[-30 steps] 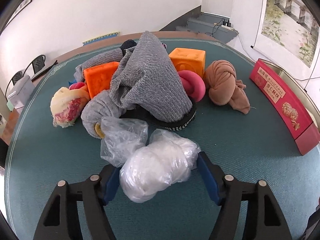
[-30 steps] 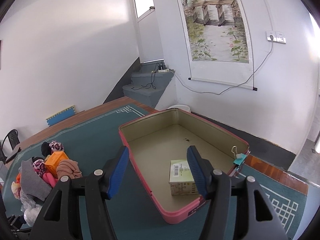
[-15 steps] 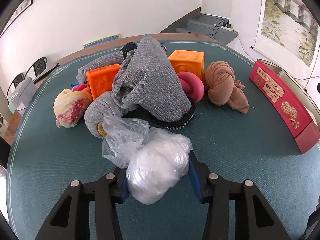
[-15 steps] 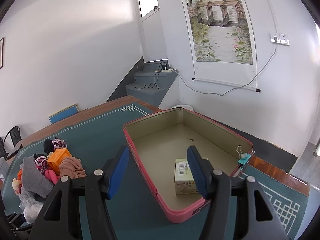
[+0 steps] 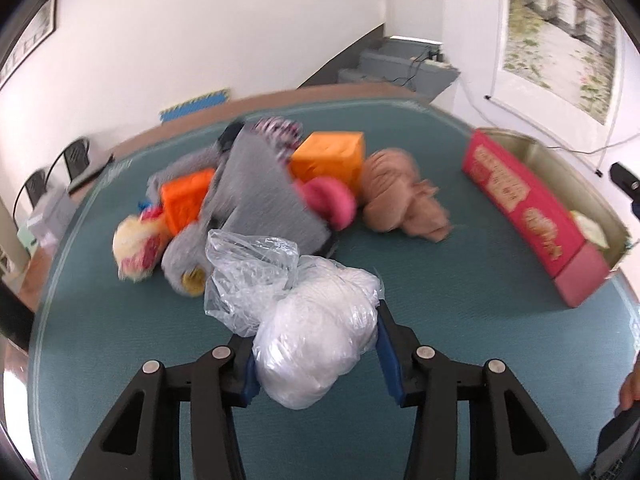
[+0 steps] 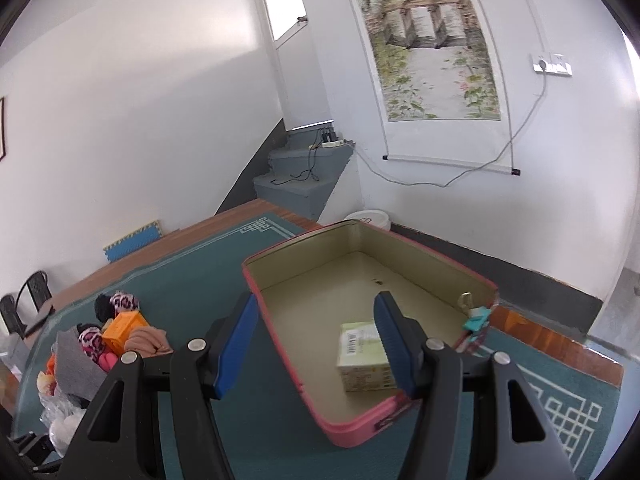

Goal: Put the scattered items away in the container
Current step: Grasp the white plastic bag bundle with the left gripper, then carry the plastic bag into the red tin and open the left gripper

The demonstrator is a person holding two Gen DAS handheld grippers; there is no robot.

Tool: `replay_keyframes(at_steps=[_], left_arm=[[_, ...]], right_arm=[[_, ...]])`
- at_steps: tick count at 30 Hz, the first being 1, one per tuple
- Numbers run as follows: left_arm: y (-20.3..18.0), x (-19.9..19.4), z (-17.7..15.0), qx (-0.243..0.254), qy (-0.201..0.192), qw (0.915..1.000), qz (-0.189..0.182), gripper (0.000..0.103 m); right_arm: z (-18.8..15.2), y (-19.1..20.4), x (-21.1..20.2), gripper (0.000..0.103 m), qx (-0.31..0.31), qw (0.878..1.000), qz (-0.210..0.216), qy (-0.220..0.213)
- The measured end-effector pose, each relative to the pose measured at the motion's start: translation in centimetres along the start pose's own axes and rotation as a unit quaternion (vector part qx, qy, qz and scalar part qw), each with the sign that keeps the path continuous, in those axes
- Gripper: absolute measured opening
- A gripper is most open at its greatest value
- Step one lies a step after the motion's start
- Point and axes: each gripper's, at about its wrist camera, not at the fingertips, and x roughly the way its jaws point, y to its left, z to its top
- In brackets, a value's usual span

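My left gripper (image 5: 316, 352) is shut on a clear plastic bag of white stuffing (image 5: 308, 328) and holds it above the green mat. Behind it lies a pile: a grey knit cloth (image 5: 256, 192), two orange blocks (image 5: 328, 156), a pink roll (image 5: 328, 200), a tan cloth bundle (image 5: 396, 196) and a yellow-red bundle (image 5: 136, 244). The pink tin (image 5: 524, 204) stands open at the right. My right gripper (image 6: 316, 344) is open and empty above the tin (image 6: 280, 324), which holds a small green box (image 6: 360, 352).
A teal binder clip (image 6: 476, 318) sits on the tin's far rim. The pile shows in the right wrist view (image 6: 104, 344) at the lower left. The mat (image 5: 460, 280) covers a round wooden table; stairs and a wall scroll lie beyond.
My left gripper closed on the plastic bag and lifted it, moving up and turning right. My right gripper shifted slightly over the tin and stayed open.
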Motion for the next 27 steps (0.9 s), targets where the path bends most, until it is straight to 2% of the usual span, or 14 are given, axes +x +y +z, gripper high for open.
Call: replay_keyframes(at_steps=[2,6,12,20,24,27], left_arm=[[-1.3,-0.8,0.8,0.011,-0.01,0.9999,-0.009,0.049],[-4.8,-1.1,2.5,0.031,-0.018,0.9986,-0.038,0.049],[-10.8,-0.7,4.8,0.06,-0.022,0.9935,-0.094,0.049],[-17.3,0.7,8.5,0.1,-0.044,0.9854,-0.131,0.049],[-19.3,2.7,10.5,0.104,-0.04,0.9838,-0.14,0.049],[-20.3,4.2,11.3,0.109,-0.028,0.9847,-0.133,0.049]], right_arm=[[0.4,-1.2,-0.4,0.064,0.002,1.0,-0.009,-0.008],[1.3,-4.4,-0.8,0.066,0.006,0.998,-0.056,-0.033],[1.8,-9.5,-0.2,0.067,0.044,0.993,-0.105,-0.037],[1.4,-10.0,0.2,0.067,0.056,0.994,-0.087,-0.036],[1.4,-9.7,0.2,0.067,0.049,0.995,-0.081,-0.037],[1.3,-9.9,0.3,0.067,0.053,0.995,-0.079,-0.035]])
